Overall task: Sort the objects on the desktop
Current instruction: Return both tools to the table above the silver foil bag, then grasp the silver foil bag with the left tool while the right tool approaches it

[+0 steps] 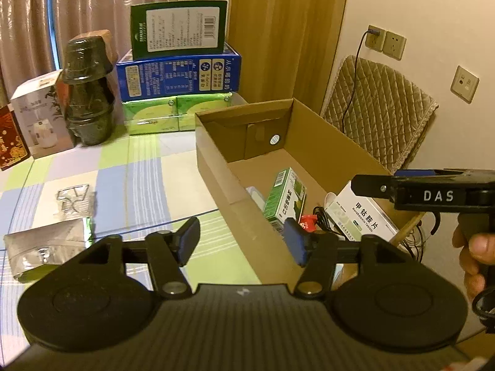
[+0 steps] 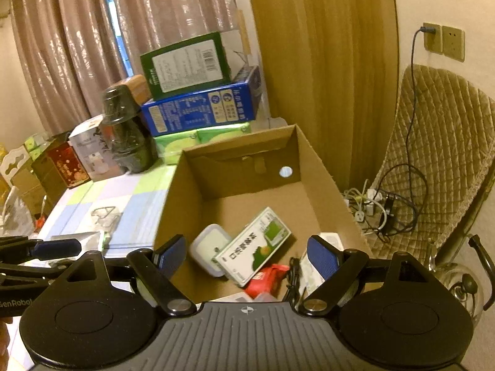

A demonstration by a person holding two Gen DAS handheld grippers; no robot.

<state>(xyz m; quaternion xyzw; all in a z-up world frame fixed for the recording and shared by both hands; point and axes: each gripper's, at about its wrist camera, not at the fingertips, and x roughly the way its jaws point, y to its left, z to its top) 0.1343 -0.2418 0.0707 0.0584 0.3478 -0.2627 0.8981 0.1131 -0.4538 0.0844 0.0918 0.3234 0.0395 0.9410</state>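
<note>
While both sets of jaws stand apart with nothing between them, the left hand-held gripper (image 1: 241, 241) is seen poised over the near wall of an open cardboard box (image 1: 213, 167), its blue pads (image 1: 188, 241) clear of everything. No earlier view is given, so only the gap is reported. The right hand-held gripper (image 2: 247, 258) is held wider open above the box's interior, gripping nothing. In the left wrist view it is seen from the side at the right edge, marked "DAS", with the fingers of a person's hand (image 1: 473, 256) wrapped on its handle.

Inside the box, a green-and-white medicine carton (image 2: 256, 244) is shown lying flat, partly overlapping a white rounded case (image 2: 207, 247). A red packet (image 2: 266, 279) and a black cable (image 2: 292, 275) are seen beside it, and a white pill box (image 1: 362, 216) is propped at the right wall.

On the checked tablecloth of the table (image 1: 136, 173), left of the box, a silver foil packet (image 1: 46, 247) and a clear wire-framed item (image 1: 74, 201) are left lying. Farther back, stacked boxes in green, blue and lime (image 1: 179, 74) are lined up beside a dark wrapped stack (image 1: 86, 92). A quilted chair (image 2: 433, 154) is seen by the wall.
</note>
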